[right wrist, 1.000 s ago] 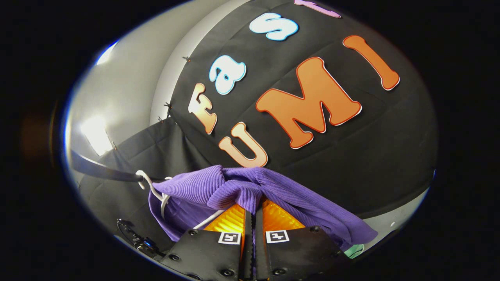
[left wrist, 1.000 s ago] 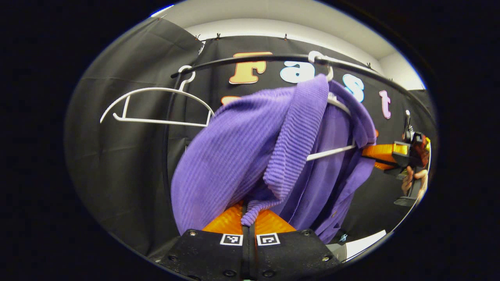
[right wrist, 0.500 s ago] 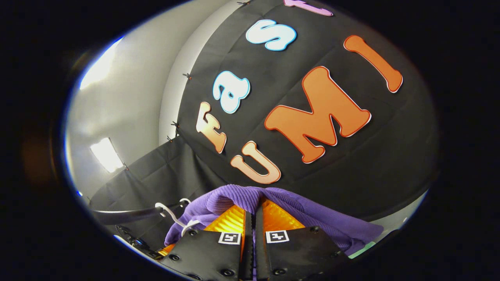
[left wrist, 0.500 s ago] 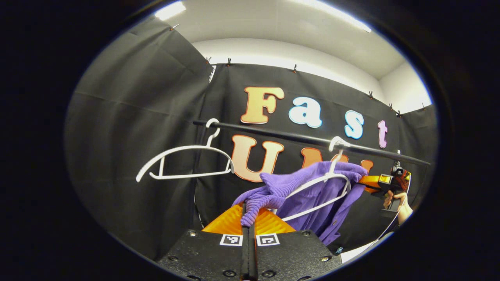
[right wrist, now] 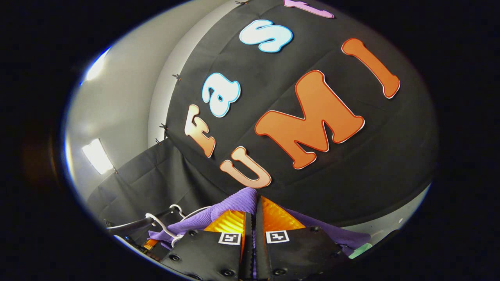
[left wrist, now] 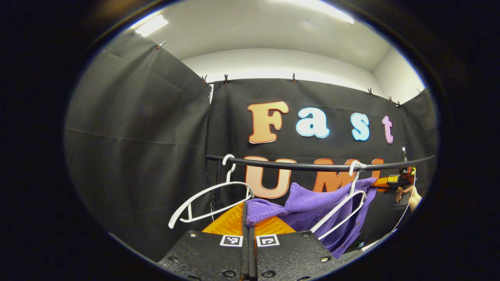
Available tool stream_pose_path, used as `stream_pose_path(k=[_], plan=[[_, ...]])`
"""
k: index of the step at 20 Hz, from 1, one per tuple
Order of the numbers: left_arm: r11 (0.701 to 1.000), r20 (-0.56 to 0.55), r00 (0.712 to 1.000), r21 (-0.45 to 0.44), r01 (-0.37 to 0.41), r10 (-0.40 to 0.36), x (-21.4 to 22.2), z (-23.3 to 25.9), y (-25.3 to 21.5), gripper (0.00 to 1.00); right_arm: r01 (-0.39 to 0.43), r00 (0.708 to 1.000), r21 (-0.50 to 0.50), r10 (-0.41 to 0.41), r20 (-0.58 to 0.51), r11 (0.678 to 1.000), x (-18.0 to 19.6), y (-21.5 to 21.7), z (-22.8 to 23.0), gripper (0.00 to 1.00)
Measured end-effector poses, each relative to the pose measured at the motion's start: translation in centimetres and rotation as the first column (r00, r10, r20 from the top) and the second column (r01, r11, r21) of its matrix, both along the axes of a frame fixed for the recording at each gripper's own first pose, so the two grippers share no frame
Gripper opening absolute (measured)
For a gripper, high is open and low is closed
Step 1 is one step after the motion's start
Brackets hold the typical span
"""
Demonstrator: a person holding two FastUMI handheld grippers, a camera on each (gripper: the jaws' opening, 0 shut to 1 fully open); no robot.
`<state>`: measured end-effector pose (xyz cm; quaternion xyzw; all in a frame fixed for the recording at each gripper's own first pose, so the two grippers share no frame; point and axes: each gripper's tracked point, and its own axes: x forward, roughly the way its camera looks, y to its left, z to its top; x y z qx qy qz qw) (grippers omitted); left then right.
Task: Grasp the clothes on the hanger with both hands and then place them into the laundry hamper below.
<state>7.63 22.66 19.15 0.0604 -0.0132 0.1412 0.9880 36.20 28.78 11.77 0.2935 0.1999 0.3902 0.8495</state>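
A purple knit garment (left wrist: pixel 312 203) stretches between both grippers, draped partly over a white hanger (left wrist: pixel 343 207) that hangs from the black rail (left wrist: pixel 312 167). My left gripper (left wrist: pixel 248 212) is shut on one ribbed end of the garment, orange fingers pressed together. In the left gripper view the right gripper (left wrist: pixel 392 181) shows far right, held by a hand (left wrist: pixel 408 195), pinching the garment's other end. In the right gripper view my right gripper (right wrist: pixel 253 207) is shut on purple cloth (right wrist: pixel 234 203), which spills to both sides of the fingers.
A bare white hanger (left wrist: pixel 211 201) hangs from the rail's left end. The rail (right wrist: pixel 133 226) and a hanger hook (right wrist: pixel 158 224) appear low left in the right gripper view. Black cloth walls surround the booth; white ceiling with lights above.
The left gripper has drawn back and up from the rail, and the garment has slid along and partly off its hanger, now stretched flatter. The right gripper has tilted slightly, still gripping.
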Motion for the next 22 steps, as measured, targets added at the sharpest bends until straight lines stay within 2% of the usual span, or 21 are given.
stream_pose_path(k=[2, 5, 9, 17, 22], plan=[[1.0, -0.039, 0.999, 0.01, 0.001, -0.001, 1.0, -1.5, -0.2, 0.0, 0.017, 1.0, -0.036, -0.017, -0.016, 0.999, 0.6, -0.1, -1.3, 0.1], [0.998, -0.09, 0.996, -0.057, 0.0, -0.005, 1.8, -4.9, 0.5, 0.0, 0.028, 0.998, -0.052, -0.031, -0.061, 0.998, 1.1, -0.4, -3.4, 0.1], [0.993, -0.153, 0.988, -0.121, -0.011, -0.007, 2.4, -8.8, 2.2, 0.0, 0.023, 0.994, -0.123, -0.036, -0.105, 0.992, 1.0, -0.6, -7.6, 0.1], [0.978, -0.207, 0.978, -0.207, -0.009, -0.035, 0.6, -14.3, 2.9, 0.0, 0.003, 0.98, -0.151, -0.033, -0.194, 0.989, -1.2, -2.2, -14.7, 0.1], [0.978, -0.282, 0.957, -0.209, 0.008, -0.068, -0.8, -18.2, 1.4, 0.0, 0.013, 0.976, -0.149, -0.045, -0.212, 0.989, -4.2, -3.7, -18.3, 0.1]])
